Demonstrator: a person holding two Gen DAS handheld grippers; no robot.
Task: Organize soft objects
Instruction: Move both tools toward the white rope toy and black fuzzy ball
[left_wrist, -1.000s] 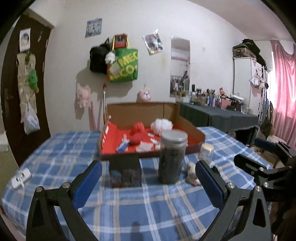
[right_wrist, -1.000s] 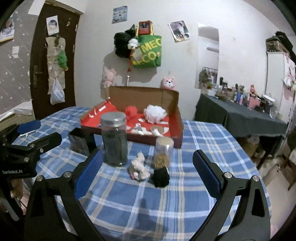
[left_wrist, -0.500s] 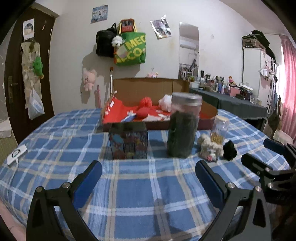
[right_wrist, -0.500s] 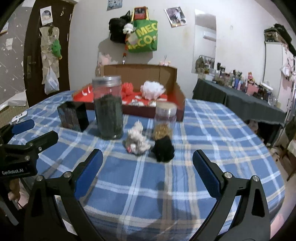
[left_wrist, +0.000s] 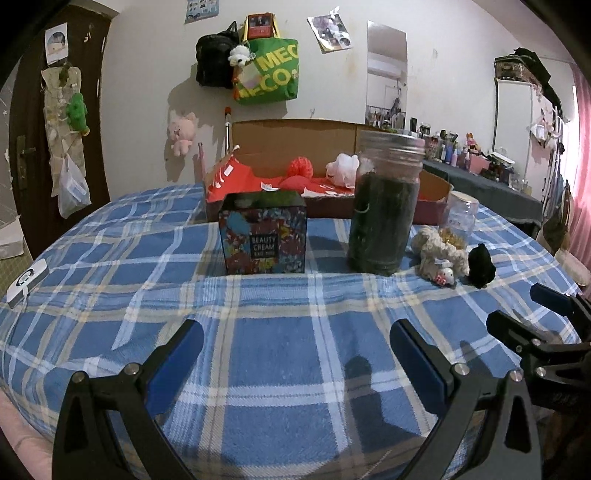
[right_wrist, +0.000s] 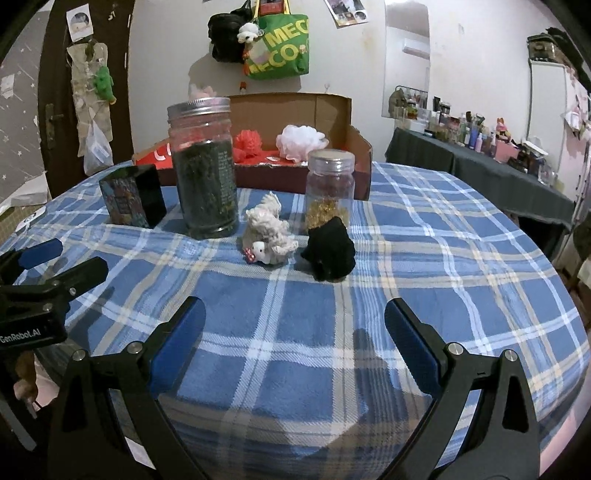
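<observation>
Round table under a blue plaid cloth (right_wrist: 424, 258), filling both views; at its far side an open cardboard box (right_wrist: 332, 114) lined in red, holding a red pompom (right_wrist: 246, 140) and a white pompom (right_wrist: 301, 137). Nearer, in a rough row: a tall glass jar (right_wrist: 203, 170) with a metal lid, packed with dark green stuff, upright; left of it a printed carton (left_wrist: 263, 236) marked BEAUTY CREAM, upright and apart from the jar; right of the jar a smaller lidded jar (right_wrist: 330, 188) with yellow bits at the bottom. In front of the jars, on the cloth, a cream knitted soft toy (right_wrist: 269, 236) and, just beside it on the right, a black soft lump (right_wrist: 330, 249) touching the small jar's base. Left gripper (left_wrist: 295, 354) low over the near cloth, blue-padded fingers spread wide, nothing between them; right gripper (right_wrist: 295, 332) likewise spread wide and empty, near the two soft pieces but well short of them.
</observation>
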